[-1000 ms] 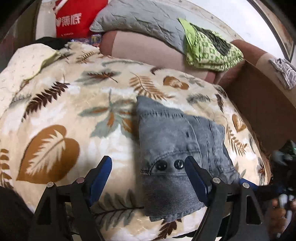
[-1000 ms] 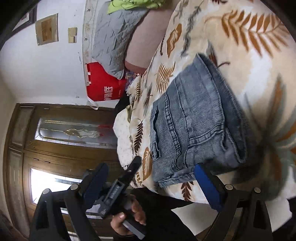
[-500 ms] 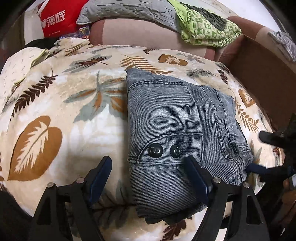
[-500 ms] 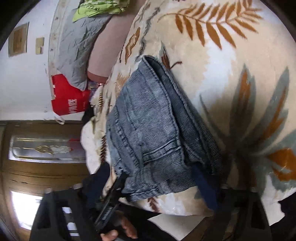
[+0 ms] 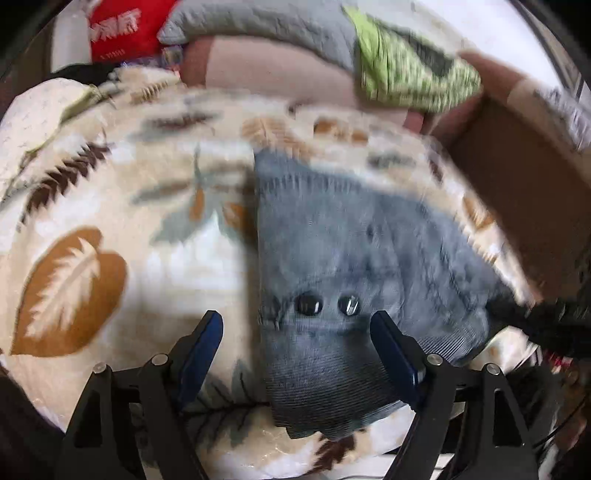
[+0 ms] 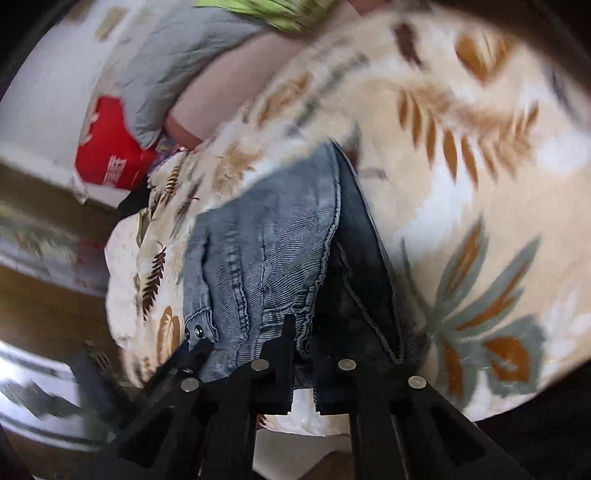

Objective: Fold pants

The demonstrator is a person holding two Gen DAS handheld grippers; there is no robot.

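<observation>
Right up front, two tongs are in play: the left tongs [image 5: 297, 354] hang wide open over the near end of the folded pants [image 5: 354, 280], pads not pressing anything. The right tongs [image 6: 301, 343] have just been closing and now pinch the near edge of the pants [image 6: 266, 273], lifting that layer a bit. One pair of grey denim pants, with two dark buttons [image 5: 327, 304] near the left tongs. It all sits on a bed under a cream leaf-print blanket [image 5: 110, 229], with lots of bare blanket left of the pants. Farther back: one grey pillow [image 5: 266, 26], one green patterned cloth [image 5: 402, 74], one red bag [image 5: 122, 26], then a white wall. Both views are pretty blurry.
</observation>
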